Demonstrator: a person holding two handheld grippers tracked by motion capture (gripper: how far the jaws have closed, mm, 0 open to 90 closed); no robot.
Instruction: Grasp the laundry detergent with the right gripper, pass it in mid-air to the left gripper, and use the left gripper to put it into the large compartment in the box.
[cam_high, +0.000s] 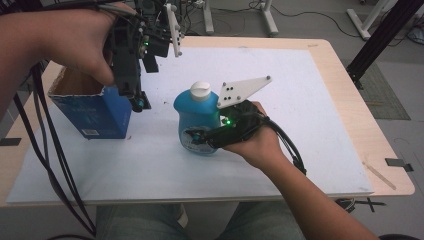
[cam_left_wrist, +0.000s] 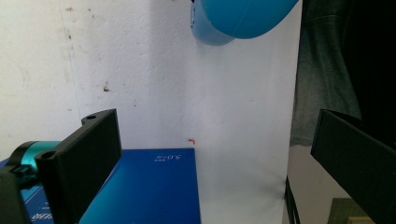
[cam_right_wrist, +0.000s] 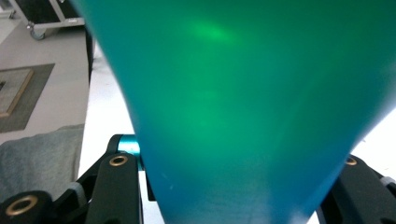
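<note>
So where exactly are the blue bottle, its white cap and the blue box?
blue bottle (cam_high: 192, 117), high view, on its upper body, left of the gripper.
white cap (cam_high: 201, 90), high view, on the cap's flat top.
blue box (cam_high: 97, 116), high view, on its front side wall.

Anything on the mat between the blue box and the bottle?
No. In the high view the white mat between the box and the bottle is bare; the left tool hangs above the box's edge.
</note>
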